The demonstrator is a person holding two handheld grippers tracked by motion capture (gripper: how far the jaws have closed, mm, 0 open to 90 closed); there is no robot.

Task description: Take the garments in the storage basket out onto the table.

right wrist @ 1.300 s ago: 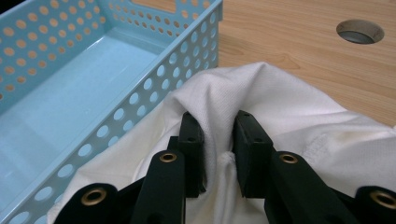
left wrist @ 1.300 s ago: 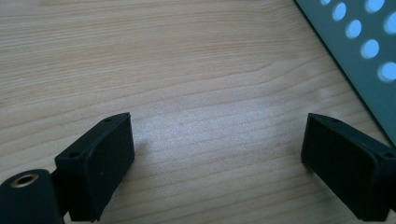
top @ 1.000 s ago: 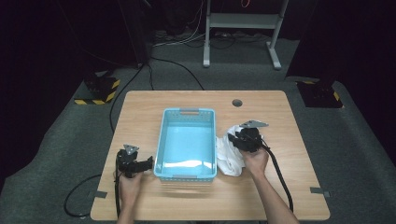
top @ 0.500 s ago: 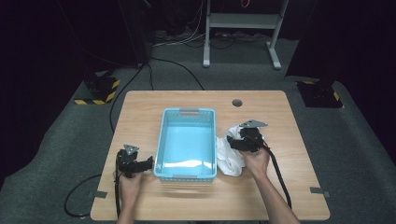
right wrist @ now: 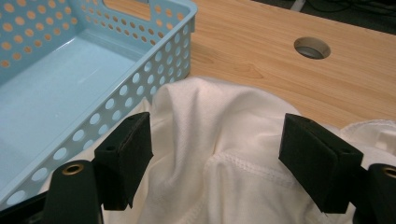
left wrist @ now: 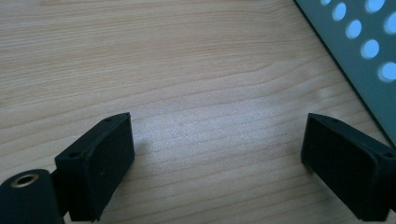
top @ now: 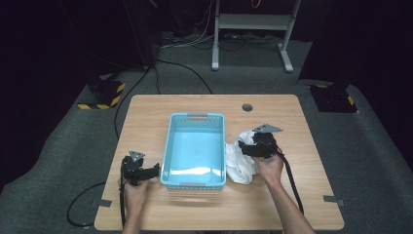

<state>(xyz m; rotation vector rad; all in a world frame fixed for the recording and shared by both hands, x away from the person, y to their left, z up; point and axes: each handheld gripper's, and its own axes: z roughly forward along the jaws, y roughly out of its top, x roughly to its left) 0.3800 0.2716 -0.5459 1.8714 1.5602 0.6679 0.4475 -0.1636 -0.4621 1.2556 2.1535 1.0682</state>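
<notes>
Right gripper view shows your right claw (right wrist: 215, 161) spread wide, having just opened, over the white cloth (right wrist: 224, 140) bunched on the worktop (right wrist: 280, 60) beside the blue basket (right wrist: 70, 74); sink deeper, pinching a thick fold.

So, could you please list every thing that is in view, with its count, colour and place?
basket: 1, light blue, middle of table, nothing inside.
cloth: 1, white, crumpled on the table against the basket's right side.
table: 1, light wood, round hole near its far edge.
metal stand: 1, grey, on the floor behind.
left gripper: 1, black, open over bare wood left of basket.
right gripper: 1, black, fingers just opened, cloth between them.
</notes>
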